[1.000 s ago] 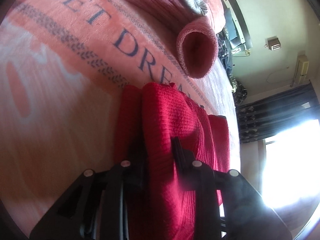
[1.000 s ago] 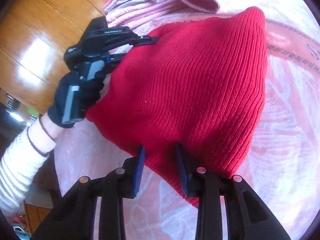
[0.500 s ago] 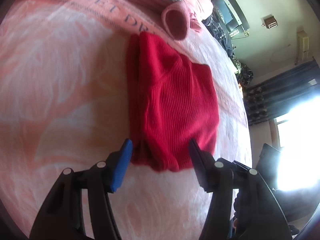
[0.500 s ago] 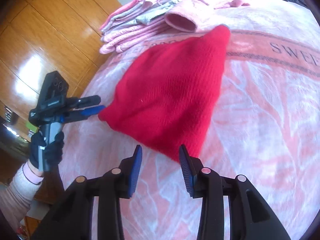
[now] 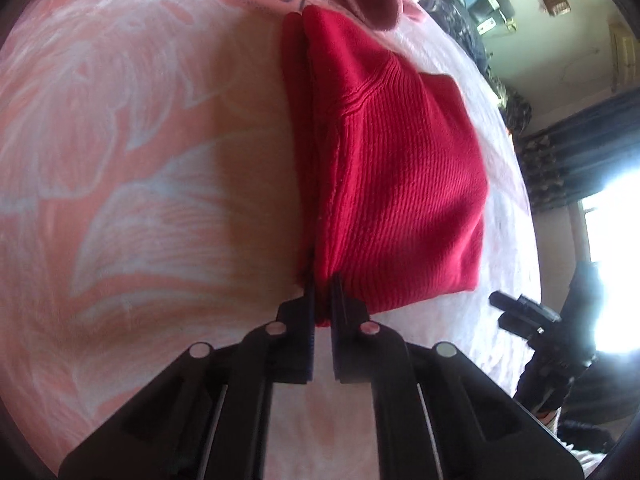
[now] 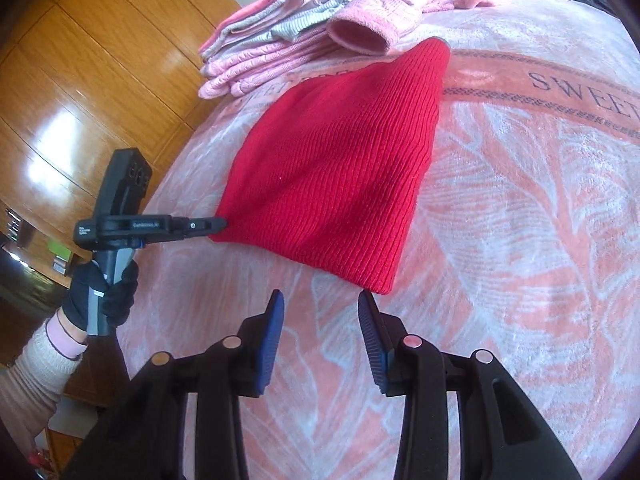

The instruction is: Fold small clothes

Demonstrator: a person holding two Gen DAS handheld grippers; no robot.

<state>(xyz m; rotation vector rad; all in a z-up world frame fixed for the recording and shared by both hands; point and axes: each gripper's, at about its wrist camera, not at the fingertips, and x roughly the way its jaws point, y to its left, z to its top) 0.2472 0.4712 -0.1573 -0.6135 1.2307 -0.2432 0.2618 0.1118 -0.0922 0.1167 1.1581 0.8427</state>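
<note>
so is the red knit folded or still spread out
Folded: in the left wrist view the red knit shows stacked layers along its edge, lying flat on the blanket.

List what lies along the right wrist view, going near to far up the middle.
right gripper → pink leaf-patterned blanket → red knit garment → pink rolled cuff → stack of folded pink and grey clothes

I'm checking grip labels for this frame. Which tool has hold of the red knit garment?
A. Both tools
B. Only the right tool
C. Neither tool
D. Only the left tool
D: the left tool is pinched shut on a corner of the red knit garment, while the right tool stands open just short of its near edge, holding nothing.
</note>
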